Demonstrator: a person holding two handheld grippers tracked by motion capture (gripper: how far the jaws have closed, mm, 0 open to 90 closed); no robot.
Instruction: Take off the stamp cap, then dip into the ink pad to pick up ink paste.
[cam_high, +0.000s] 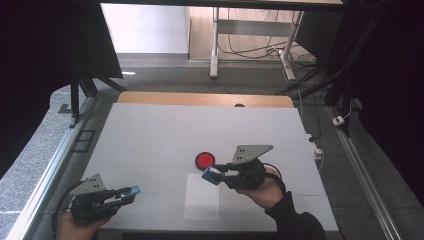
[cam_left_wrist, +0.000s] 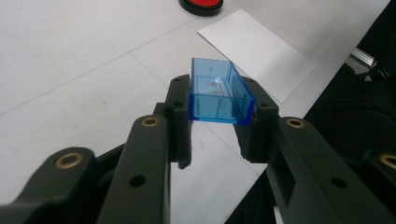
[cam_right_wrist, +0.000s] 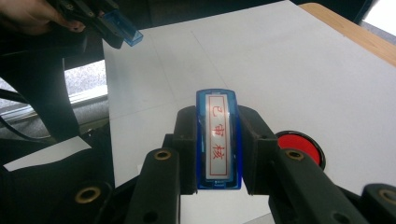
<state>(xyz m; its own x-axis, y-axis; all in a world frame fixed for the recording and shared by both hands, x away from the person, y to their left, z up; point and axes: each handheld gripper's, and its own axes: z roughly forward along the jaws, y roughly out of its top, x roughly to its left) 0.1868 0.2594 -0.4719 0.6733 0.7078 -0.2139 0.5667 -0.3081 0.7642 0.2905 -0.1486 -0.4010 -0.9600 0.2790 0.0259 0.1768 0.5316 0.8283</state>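
Left gripper (cam_high: 131, 191) clamps a clear blue plastic cap (cam_left_wrist: 218, 91) at the table's (cam_high: 150, 130) near-left edge, right gripper (cam_high: 214, 174) clamps a blue rectangular stamp (cam_right_wrist: 218, 138) over a white paper sheet (cam_high: 201, 196), round red ink pad (cam_high: 204, 160) just beyond.

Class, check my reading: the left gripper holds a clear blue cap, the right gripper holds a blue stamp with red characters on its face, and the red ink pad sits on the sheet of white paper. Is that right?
One detail is wrong. The red ink pad sits on the bare table, just beyond the sheet of white paper, as the high view shows. The rest stands: the left gripper holds the blue cap, and the right gripper holds the stamp.
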